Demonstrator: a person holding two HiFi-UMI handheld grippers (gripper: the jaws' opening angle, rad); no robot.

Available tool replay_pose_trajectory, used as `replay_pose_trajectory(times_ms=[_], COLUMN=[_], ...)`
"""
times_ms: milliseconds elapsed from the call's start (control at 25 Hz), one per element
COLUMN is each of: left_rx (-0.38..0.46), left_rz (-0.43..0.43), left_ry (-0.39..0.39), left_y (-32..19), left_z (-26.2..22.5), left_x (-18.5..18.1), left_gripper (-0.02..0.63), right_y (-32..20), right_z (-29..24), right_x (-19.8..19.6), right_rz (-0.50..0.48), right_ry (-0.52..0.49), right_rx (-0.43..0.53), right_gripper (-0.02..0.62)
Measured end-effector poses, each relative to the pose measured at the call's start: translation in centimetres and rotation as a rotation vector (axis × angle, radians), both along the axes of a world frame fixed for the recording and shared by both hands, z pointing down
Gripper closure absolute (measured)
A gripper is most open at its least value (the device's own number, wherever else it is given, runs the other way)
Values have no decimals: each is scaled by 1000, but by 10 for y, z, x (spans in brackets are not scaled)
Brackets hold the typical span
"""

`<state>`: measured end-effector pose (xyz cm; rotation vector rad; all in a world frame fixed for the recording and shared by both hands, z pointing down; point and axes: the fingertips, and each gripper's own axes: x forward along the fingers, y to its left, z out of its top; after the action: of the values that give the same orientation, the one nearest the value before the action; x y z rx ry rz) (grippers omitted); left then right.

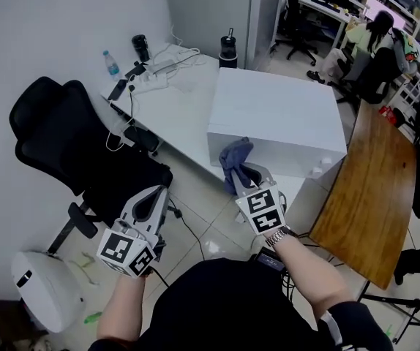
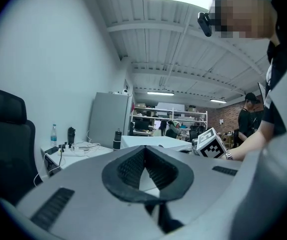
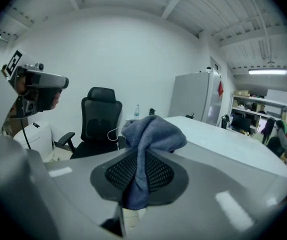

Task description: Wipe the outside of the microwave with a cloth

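Office desk (image 1: 173, 108) carries the white microwave (image 1: 283, 115); my right tongs (image 3: 141, 171) pinch the blue-grey cloth (image 3: 153, 134) near its front corner, my left tongs (image 2: 144, 156) are pressed together empty, and wiping has apparently not yet begun.

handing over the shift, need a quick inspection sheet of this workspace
surface: white desk, partly bare; wooden table to its right
job's things: white microwave on the desk; blue cloth near its front, contact unclear
clutter: water bottle, black cup, black tumbler, power strip
tools: left tool shut, empty; right tool shut on the cloth
cables: white leads on the desk; black cable on the floor
surroundings: black office chair, white round unit, seated person far off
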<state>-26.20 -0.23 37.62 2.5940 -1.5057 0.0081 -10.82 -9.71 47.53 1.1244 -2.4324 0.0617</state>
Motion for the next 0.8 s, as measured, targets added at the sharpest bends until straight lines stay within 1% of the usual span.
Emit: replay_pose_trajectory(times_ms=[120,280,520,800], left_rx=[-3,-12,-16,-20], left_rz=[-42,-89,-124,-148], left_ry=[-1,-1,-13,-20], left_y=[6,12,12,8], left_z=[1,4,3,1], left_x=[-23,-46,-65,-81], left_gripper=[601,601,601,601], right_y=[-7,-18,-48,-74], right_z=[8,23,44,52], right_x=[-24,-44,-58,-67], right_rz=[-21,-29,-1,34], right_ry=[16,43,66,69], right_rx=[4,0,-28,-40], right_gripper=[548,548,548,548])
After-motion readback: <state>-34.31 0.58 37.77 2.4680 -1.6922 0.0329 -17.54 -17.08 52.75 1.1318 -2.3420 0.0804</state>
